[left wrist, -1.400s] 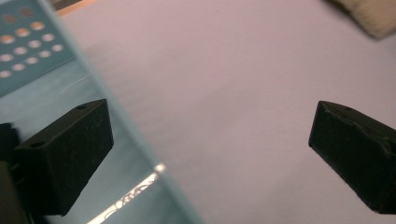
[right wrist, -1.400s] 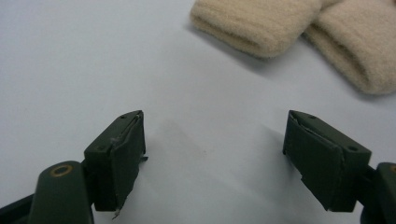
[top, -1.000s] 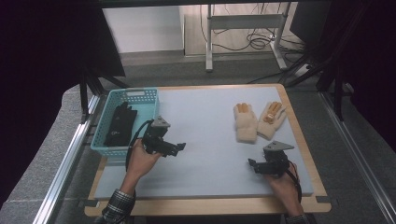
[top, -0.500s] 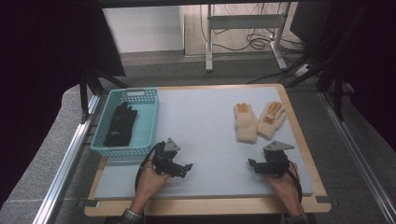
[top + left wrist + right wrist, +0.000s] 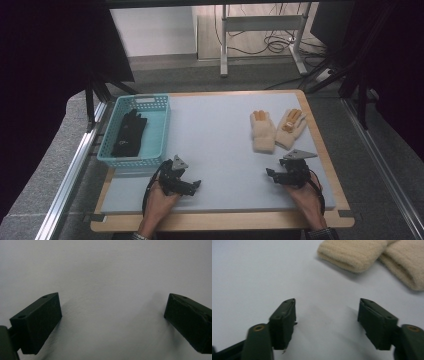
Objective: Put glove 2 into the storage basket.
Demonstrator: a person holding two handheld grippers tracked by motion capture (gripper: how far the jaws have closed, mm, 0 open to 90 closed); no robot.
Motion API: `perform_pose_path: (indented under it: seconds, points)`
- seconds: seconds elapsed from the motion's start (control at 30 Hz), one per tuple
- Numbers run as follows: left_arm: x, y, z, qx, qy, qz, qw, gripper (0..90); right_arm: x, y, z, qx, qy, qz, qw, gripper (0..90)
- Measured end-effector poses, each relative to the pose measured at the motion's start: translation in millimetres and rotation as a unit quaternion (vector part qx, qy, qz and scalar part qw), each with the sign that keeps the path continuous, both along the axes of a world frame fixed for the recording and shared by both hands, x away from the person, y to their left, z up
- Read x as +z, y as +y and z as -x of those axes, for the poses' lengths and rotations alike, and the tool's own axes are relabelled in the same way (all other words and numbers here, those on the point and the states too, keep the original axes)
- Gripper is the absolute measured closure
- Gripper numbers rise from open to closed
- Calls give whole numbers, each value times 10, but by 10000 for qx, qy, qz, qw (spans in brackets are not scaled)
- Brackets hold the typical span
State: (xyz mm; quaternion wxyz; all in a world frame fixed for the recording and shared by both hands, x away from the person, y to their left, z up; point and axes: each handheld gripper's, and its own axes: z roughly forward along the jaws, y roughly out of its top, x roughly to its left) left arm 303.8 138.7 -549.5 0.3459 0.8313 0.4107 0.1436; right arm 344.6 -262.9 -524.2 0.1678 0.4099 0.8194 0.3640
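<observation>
Beyond my table: grey speckled floor, a white wall panel, a metal-legged stand with cables pooled beneath it. Dark curtains flank both sides. Aluminium rails border the floor.

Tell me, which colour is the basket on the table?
The basket is light turquoise blue, with a perforated wall; the high view shows it best.

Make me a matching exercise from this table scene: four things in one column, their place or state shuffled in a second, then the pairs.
Things:
1. black glove
2. pair of beige gloves
3. left gripper
4. blue basket

Places or states:
A. open over bare mat, beside the basket's near corner
B. far left part of the table
C. lying inside the basket
D. flat on the mat, just beyond the right gripper

Pairs: 1-C, 2-D, 3-A, 4-B
</observation>
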Motion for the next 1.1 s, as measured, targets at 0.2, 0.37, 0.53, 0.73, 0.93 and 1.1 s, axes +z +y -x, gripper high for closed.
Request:
perform_pose_path:
  seconds: [0.2, 0.37, 0.53, 0.73, 0.93, 1.1]
  points:
    - [-2, 1, 2, 5, -9, 2, 10000, 15, 203, 30, -258, 14, -85, -43, 10000, 486]
    - [-3, 1, 2, 6, -8, 4, 10000, 15, 326, 58, -533, -28, -182, -25, 9998, 517]
    - [-3, 1, 3, 9, -10, 9, 10000, 15, 371, 77, -804, -155, -336, 52, 9993, 428]
    - [-4, 1, 3, 7, -12, 9, 10000, 15, 386, 163, -1079, -144, -460, 115, 9988, 336]
    - [-3, 1, 3, 6, -12, 5, 10000, 15, 279, 301, -1363, -60, -340, 221, 9992, 304]
    - [-3, 1, 3, 4, -12, 5, 10000, 15, 176, 378, -1495, 83, -269, 363, 9989, 300]
